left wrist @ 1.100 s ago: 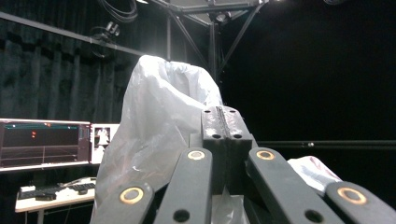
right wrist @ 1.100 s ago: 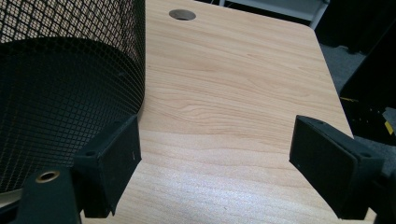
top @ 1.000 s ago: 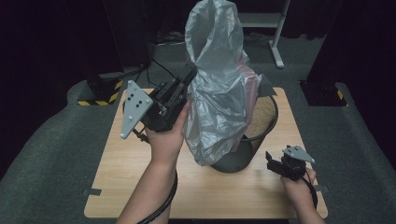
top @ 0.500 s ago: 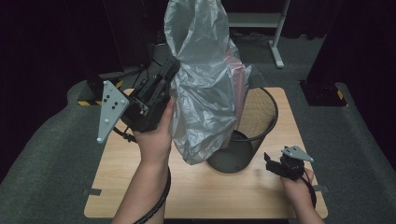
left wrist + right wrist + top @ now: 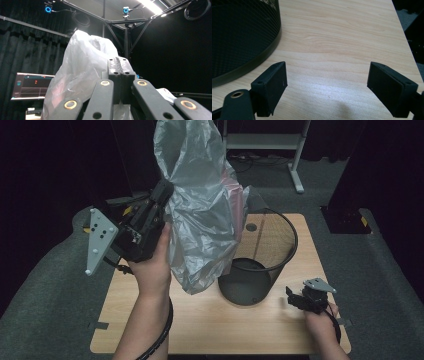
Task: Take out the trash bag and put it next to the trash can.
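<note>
I have the translucent grey plastic bin liner [image 5: 202, 215] pinched in my left gripper [image 5: 164, 195], jaws pressed fully together on a fold of the film near its upper part; in the left gripper view the two pads meet flat with the plastic bunched beside and below them [image 5: 82, 75]. The bag hangs free, lifted clear of the round black wire-mesh wastebasket [image 5: 260, 257], its lower end dangling just beside the basket's near-left rim and above the light wooden table [image 5: 200, 320]. Something pinkish shows faintly through the film, but I cannot tell what it is.

As I judge it, the step in hand is carrying the liner up and away from the basket. To do it well I should keep the pinch firm, since thin film slips easily, and lift high enough that the trailing end does not drag over the basket's rim and tip it. A steady move to the left of the basket, without swinging, would keep the contents from shifting.

My right gripper [image 5: 295, 299] sits low over the table, just to the right of the basket's base, jaws spread wide with nothing between them; only bare wood lies there [image 5: 327, 75], the basket's mesh wall [image 5: 244, 37] close by. From there it could steady the basket if the bag catches.
</note>
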